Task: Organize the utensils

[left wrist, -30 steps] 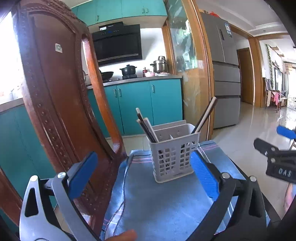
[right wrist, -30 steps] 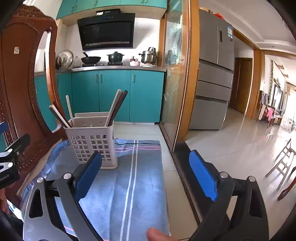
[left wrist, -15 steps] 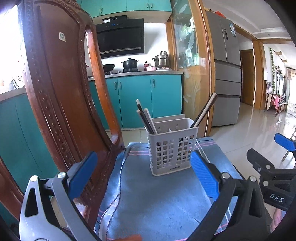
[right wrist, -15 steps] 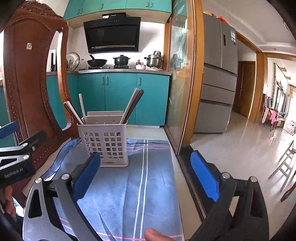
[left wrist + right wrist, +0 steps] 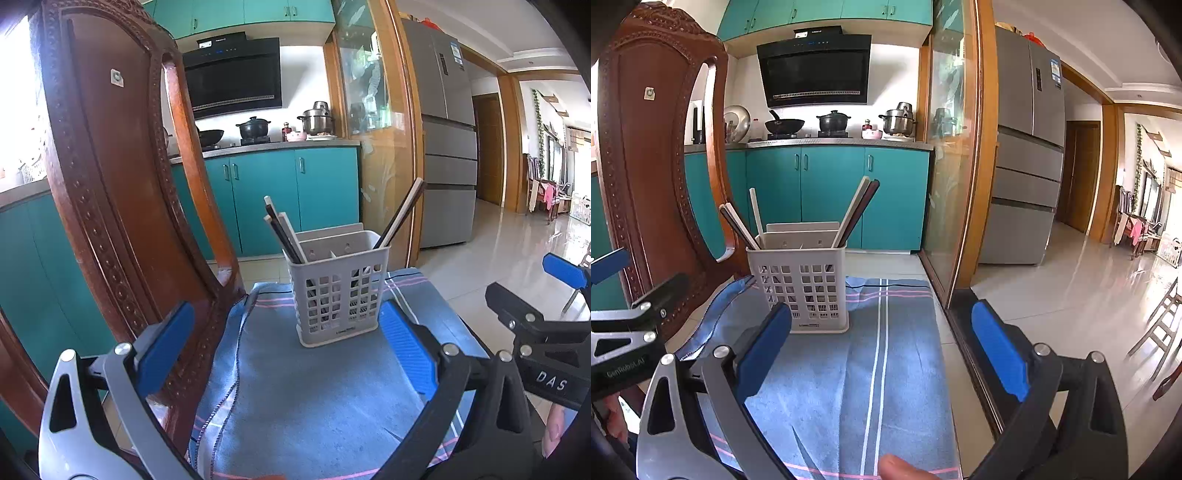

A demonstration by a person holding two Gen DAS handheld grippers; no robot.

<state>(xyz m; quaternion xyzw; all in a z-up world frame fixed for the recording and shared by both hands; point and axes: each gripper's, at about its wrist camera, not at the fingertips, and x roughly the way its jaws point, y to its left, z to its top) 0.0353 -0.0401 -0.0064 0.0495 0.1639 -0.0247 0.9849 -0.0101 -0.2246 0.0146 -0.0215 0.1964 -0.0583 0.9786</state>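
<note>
Caddy (image 5: 338, 286) (chopsticks (image 5: 284, 236) inside) stands beyond both grippers' spread, empty fingers (image 5: 166, 347)

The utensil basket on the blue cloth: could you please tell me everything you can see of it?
The utensil basket is a pale grey, plastic-looking box with square grid holes in its walls, a solid rim and foot, and a taller back plate. Dividers split the inside into compartments. It stands upright on the blue cloth, beside the wooden chair back. Chopsticks lean out of its left end and another pair out of its right. Neither pair of tongs touches it.
</note>
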